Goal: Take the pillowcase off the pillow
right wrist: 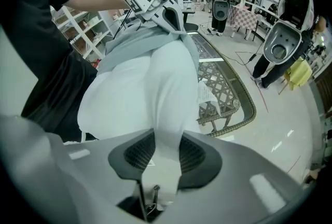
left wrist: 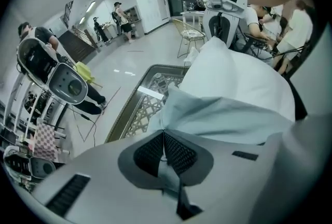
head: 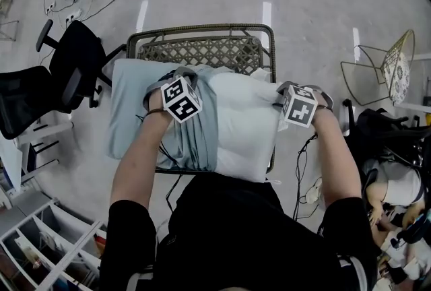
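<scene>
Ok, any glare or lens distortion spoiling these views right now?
Head view: light streaks glare on the floor, the pillow is sharp. Left gripper view: heavy fisheye bend, dark corners, pillowcase clear. Right gripper view: same fisheye, white pillow nearly washed out.

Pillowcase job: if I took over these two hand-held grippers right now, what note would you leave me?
Left hand-held gripper: shut on a bunched fold of the pillowcase.
Right hand-held gripper: shut on the bare white end of the pillow.
Pillow and pillowcase lie across the wicker seat.
Done: pillowcase peeled back to about the middle, so the pillow's right half is bare.
Left: hold the pillow end and pull the pillowcase off the left end; a regrip is probably needed.
</scene>
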The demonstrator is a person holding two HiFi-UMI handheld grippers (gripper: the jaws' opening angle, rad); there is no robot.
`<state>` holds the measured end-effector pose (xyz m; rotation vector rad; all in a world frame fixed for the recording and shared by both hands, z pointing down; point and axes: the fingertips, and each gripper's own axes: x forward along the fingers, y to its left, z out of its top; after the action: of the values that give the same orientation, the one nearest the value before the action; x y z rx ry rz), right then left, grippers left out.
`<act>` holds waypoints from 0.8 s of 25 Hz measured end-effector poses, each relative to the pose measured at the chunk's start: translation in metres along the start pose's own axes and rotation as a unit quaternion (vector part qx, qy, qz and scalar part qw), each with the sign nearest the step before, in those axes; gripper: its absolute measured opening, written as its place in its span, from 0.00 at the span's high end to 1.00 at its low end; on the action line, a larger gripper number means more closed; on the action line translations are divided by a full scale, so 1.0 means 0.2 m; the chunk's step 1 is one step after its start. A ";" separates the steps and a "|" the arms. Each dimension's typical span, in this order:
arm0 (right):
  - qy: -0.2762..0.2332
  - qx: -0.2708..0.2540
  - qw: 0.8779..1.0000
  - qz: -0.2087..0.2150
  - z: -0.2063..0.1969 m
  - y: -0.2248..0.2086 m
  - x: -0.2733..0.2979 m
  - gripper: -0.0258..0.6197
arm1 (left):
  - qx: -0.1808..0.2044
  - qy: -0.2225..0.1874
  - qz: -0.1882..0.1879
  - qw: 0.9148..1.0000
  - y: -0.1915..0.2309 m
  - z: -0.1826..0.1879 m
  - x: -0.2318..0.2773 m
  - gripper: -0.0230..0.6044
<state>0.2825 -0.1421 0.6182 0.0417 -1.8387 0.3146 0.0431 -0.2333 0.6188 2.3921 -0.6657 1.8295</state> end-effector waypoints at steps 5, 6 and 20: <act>-0.011 -0.002 1.000 -0.001 -0.03 -0.05 -0.06 0.76 | -0.032 0.017 0.017 0.999 0.09 -0.19 -0.11 0.95; -0.012 -0.002 1.000 -0.008 -0.05 -0.07 -0.07 0.77 | -0.042 0.019 0.020 0.999 0.11 -0.24 -0.13 0.95; -0.059 0.038 0.997 -0.036 0.22 -0.29 -0.15 0.58 | -0.100 -0.041 0.058 0.992 0.14 -0.19 -0.20 0.88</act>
<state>0.2606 -0.2120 0.5905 0.1827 -1.9362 0.3367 -0.0107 -0.2355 0.5873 2.3507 -0.9672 1.6226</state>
